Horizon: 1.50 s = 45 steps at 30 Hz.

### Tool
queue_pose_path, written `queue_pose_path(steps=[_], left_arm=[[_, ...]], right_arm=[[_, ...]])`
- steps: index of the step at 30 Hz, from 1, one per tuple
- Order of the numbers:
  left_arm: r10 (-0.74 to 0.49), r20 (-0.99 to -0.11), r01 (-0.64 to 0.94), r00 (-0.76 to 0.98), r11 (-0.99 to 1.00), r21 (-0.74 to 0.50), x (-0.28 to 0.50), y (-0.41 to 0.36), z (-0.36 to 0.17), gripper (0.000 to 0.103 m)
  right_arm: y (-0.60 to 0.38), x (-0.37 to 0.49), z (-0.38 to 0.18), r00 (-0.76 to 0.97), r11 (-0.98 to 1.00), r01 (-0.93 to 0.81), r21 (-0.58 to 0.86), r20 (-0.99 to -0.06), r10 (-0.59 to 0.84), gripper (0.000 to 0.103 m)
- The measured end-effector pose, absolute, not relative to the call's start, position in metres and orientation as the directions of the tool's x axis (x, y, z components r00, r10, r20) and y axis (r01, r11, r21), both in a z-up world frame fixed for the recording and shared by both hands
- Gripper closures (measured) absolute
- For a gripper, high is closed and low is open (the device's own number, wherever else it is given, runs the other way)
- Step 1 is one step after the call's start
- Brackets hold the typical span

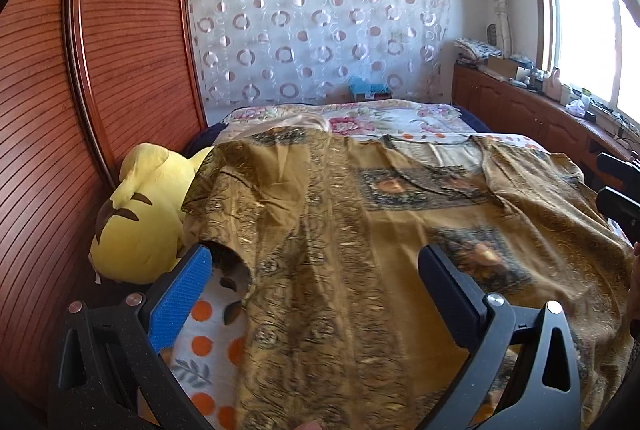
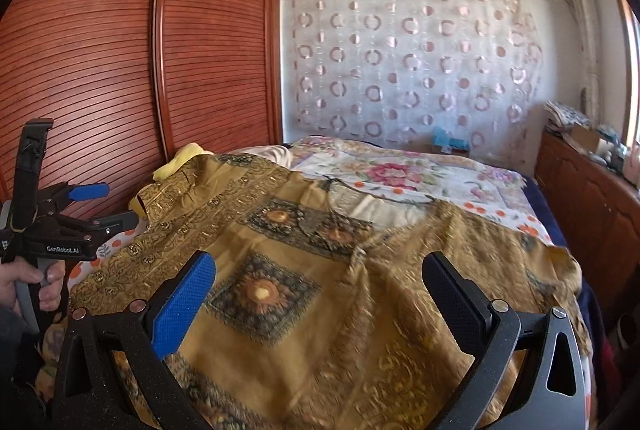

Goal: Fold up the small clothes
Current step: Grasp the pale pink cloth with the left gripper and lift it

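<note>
A mustard-gold patterned garment (image 1: 360, 230) (image 2: 320, 270) with dark ornamental squares lies spread flat across the near part of the bed, neckline pointing away. My left gripper (image 1: 316, 270) hovers open just above its left half, near the left sleeve (image 1: 224, 182), with nothing between the fingers. My right gripper (image 2: 320, 278) is open above the garment's right half, holding nothing. The left gripper (image 2: 92, 202) also shows at the left edge of the right wrist view, held by a hand (image 2: 36, 286). Part of the right gripper (image 1: 620, 190) appears at the right edge of the left wrist view.
A yellow plush toy (image 1: 140, 218) lies against the wooden wardrobe (image 1: 80, 110) on the left. The bed carries a floral quilt (image 2: 400, 174) and an orange-dotted sheet (image 1: 208, 342). A wooden cabinet (image 2: 592, 206) with clutter runs along the right under the window (image 1: 580, 30).
</note>
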State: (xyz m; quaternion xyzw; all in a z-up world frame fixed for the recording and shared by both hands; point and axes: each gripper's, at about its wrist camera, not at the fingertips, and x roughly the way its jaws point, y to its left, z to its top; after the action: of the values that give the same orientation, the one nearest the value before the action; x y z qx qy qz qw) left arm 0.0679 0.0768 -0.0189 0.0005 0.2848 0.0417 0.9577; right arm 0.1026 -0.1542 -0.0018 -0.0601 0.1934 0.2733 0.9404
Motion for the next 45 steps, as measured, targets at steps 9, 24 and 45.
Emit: queue_pose_path(steps=[9,24,45], left_arm=[[0.101,-0.591,-0.144,0.800,0.989,-0.026,0.101,0.149,-0.038,0.001],[0.081,-0.674,-0.177,0.735,0.981,-0.075,0.180,0.220,-0.049,0.035],[0.032,-0.697,-0.115,0.716,0.991,-0.073,0.201,0.233,-0.055,0.098]], right_arm=[[-0.141,0.152,-0.016,0.693,0.785,-0.620,0.020,-0.457,0.558,0.000],[-0.128,0.170,-0.009,0.662,0.758,-0.652,0.025,-0.467,0.586,0.000],[-0.090,0.190,-0.014,0.623,0.736,-0.677,0.004,-0.528,0.577,0.000]])
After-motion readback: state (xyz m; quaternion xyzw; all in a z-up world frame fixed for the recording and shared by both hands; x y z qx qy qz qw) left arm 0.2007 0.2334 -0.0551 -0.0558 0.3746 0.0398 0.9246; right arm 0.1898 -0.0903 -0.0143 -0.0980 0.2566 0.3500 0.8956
